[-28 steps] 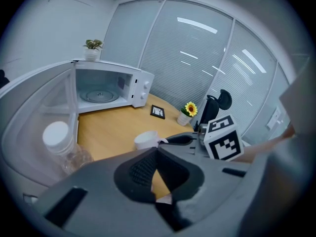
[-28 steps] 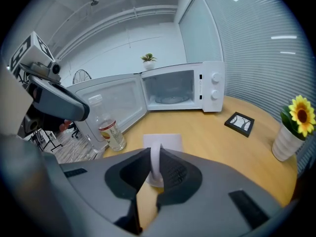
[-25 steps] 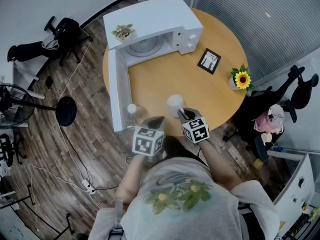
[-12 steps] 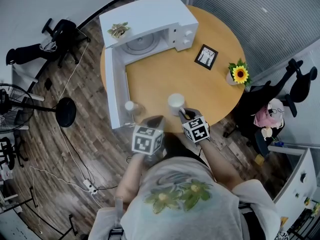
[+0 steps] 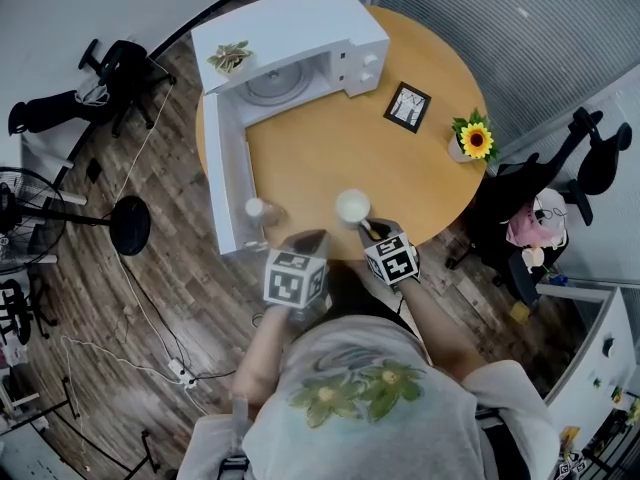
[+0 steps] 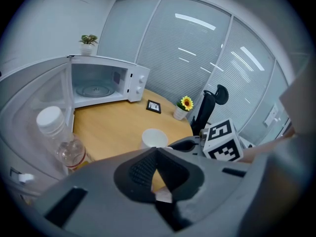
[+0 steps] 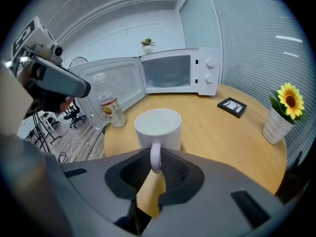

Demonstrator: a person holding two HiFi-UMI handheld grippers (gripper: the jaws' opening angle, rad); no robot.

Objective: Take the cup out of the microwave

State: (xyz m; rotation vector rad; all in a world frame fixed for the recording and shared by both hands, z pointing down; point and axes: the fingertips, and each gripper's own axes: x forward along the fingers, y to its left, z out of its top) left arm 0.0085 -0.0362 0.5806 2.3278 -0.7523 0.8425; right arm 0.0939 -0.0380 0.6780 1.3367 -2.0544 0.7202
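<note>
Pulled a little further from the microwave [image 5: 300, 38] since a moment ago, the cup [image 5: 352, 206] is held by its handle in the right gripper [image 7: 155, 164], over the table [image 5: 400, 178] near the front edge. The left gripper [image 6: 157, 151] is closed tight with nothing in it, near a bottle [image 5: 256, 211].

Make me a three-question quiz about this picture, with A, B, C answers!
1. Where is the white ceramic cup? A inside the white microwave; B on the round wooden table; C on the floor.
2. How many yellow sunflowers? A one; B three; C five.
3. The microwave's door is: A shut; B missing; C open.
Answers: 1 B, it stands on the tabletop, gripped by the right claw. 2 A, one bloom in the white pot. 3 C, the door stands wide open.
</note>
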